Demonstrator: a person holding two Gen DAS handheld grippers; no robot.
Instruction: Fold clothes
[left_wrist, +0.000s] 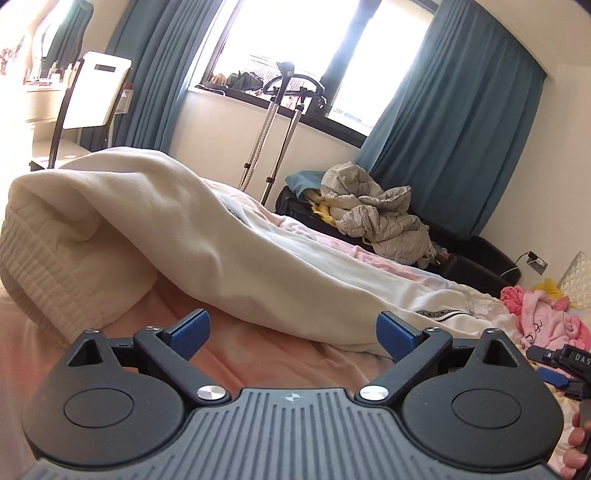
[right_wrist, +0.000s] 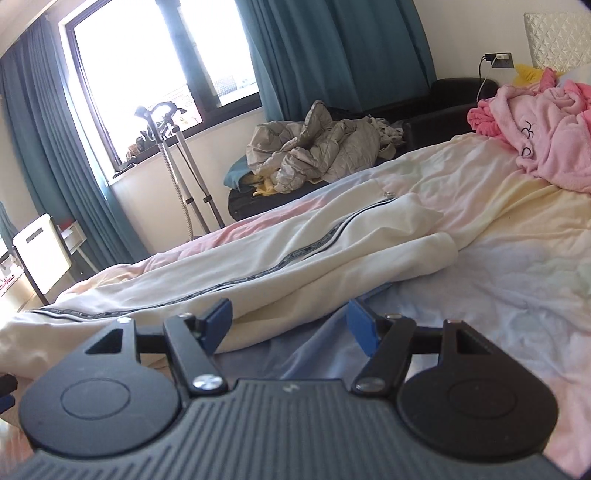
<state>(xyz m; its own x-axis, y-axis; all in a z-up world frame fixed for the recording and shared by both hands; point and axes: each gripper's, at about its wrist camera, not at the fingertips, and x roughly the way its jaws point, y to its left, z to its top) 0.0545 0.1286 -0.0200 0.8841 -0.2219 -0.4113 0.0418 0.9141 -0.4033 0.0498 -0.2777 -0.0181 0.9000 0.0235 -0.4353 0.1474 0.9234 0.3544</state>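
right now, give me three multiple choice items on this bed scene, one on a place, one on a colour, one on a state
1. Where does the pink robe lie?
A. on the bed near the headboard
B. on the window sill
C. on the white chair

2. What colour are the curtains?
A. red
B. teal blue
C. yellow

3. How do the two grippers stand?
A. both shut on the jacket
B. one open, one shut
C. both open, holding nothing

Answers:
1 A, it sits on the bedspread beside the quilted headboard.
2 B, teal drapes frame the window.
3 C, the left gripper and right gripper show spread pads short of the cream zip jacket.
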